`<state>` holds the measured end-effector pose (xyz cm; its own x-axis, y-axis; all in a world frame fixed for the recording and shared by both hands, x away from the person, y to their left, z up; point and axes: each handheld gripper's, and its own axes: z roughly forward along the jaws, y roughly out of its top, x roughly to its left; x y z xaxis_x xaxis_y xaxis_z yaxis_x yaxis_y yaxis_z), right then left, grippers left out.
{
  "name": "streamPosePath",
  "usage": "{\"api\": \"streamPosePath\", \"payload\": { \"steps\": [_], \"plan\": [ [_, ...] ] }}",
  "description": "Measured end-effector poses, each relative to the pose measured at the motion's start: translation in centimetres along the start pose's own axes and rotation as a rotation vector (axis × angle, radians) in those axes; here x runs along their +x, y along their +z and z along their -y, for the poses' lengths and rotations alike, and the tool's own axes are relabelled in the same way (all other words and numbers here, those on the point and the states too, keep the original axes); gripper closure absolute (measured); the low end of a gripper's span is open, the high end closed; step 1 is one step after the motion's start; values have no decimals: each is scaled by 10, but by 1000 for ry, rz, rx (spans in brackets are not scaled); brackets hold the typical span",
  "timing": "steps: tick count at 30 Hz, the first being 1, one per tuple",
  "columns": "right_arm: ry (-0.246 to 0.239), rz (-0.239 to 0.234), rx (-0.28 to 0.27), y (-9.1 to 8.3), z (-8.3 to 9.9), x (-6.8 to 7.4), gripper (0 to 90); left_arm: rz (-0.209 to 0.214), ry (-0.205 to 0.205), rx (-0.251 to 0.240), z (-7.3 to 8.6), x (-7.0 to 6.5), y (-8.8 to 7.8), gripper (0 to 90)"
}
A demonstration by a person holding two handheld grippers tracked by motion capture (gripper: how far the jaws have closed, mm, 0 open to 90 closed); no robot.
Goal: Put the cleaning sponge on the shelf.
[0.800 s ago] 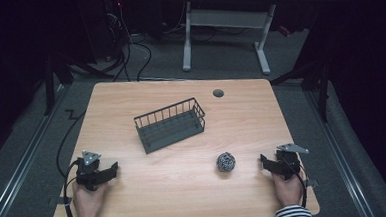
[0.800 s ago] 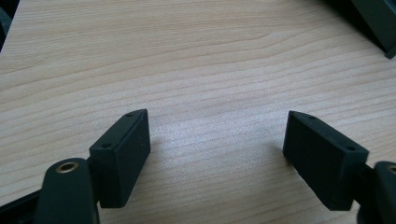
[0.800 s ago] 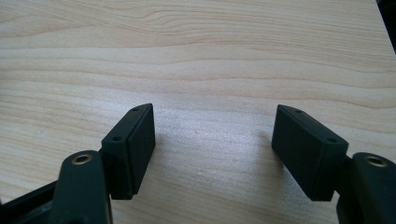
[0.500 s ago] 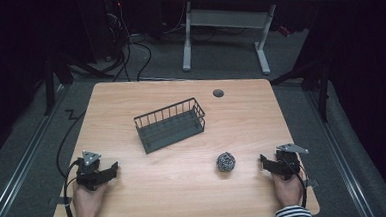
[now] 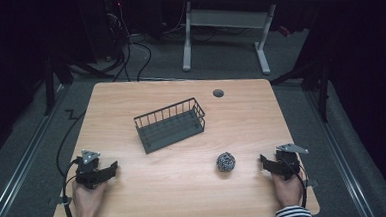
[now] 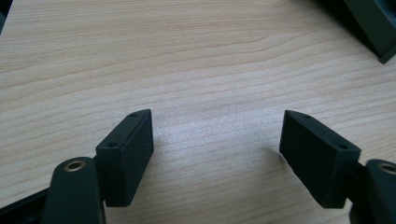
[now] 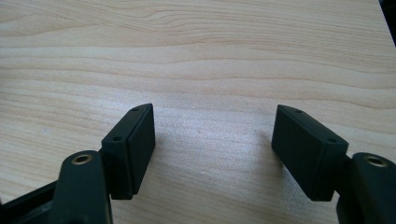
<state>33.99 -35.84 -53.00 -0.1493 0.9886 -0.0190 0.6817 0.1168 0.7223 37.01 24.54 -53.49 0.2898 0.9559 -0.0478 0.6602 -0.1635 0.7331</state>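
Left gripper (image 5: pixel 104 172) lower left, right gripper (image 5: pixel 268 163) lower right; both jaws spread, nothing between. Wire basket (image 5: pixel 170 124) mid-frame on table (image 5: pixel 130 99). Grey ball (image 5: pixel 226 161), possibly steel wool, near right gripper, apart.

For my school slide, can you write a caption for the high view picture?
Two open grippers, left and right, rest on a wooden table near a wire basket and a steel-wool ball.

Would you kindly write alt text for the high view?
A person's hands rest two open grippers, left gripper and right gripper, on a wooden table. An empty black wire basket sits mid-table, with a metallic scrubber ball nearer the right gripper.
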Motion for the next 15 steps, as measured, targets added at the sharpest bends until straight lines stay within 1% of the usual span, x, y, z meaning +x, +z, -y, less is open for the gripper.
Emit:
{"api": "streamPosePath", "payload": {
  "steps": [2, 3, 4, 5, 6, 7, 8, 9, 10, 11, 12, 13, 14, 15],
  "plan": [
    [0, -1, 0, 0, 0, 0, 305, 16, -6, -6, -2, 0, -2, 266],
    [0, -1, 0, 0, 0, 0, 305, 16, -6, -6, -2, 0, -2, 263],
    [0, -1, 0, 0, 0, 0, 305, 36, -14, -18, -5, -1, -4, 259],
    [0, -1, 0, 0, 0, 0, 305, 36, -14, -18, -5, -1, -4, 241],
    [0, -1, 0, 0, 0, 0, 305, 49, -7, 7, -8, -2, -4, 241],
    [0, -1, 0, 0, 0, 0, 305, 46, 6, 26, -11, -5, -4, 200],
    [-1, -1, 0, 0, 0, 0, 305, 60, 17, 21, -15, -8, -5, 192],
    [-1, -1, 0, 0, 0, 0, 305, 60, 17, 21, -15, -8, -5, 193],
    [-1, -1, 0, 0, 0, 0, 305, 73, 19, 11, -20, -10, -7, 188],
    [-1, -1, 0, 0, 0, 0, 305, 73, 19, 11, -20, -10, -7, 187],
    [-1, -1, 0, 0, 0, 0, 305, 92, 23, 5, -23, -12, -8, 186],
    [-1, -1, 0, 0, 0, 0, 305, 92, 23, 5, -23, -12, -8, 185],
    [-1, -1, 0, 0, 0, 0, 305, 105, 26, 3, -27, -14, -9, 185],
    [-1, -1, 0, 0, 0, 0, 305, 105, 26, 3, -27, -14, -9, 185]
  ]
}}
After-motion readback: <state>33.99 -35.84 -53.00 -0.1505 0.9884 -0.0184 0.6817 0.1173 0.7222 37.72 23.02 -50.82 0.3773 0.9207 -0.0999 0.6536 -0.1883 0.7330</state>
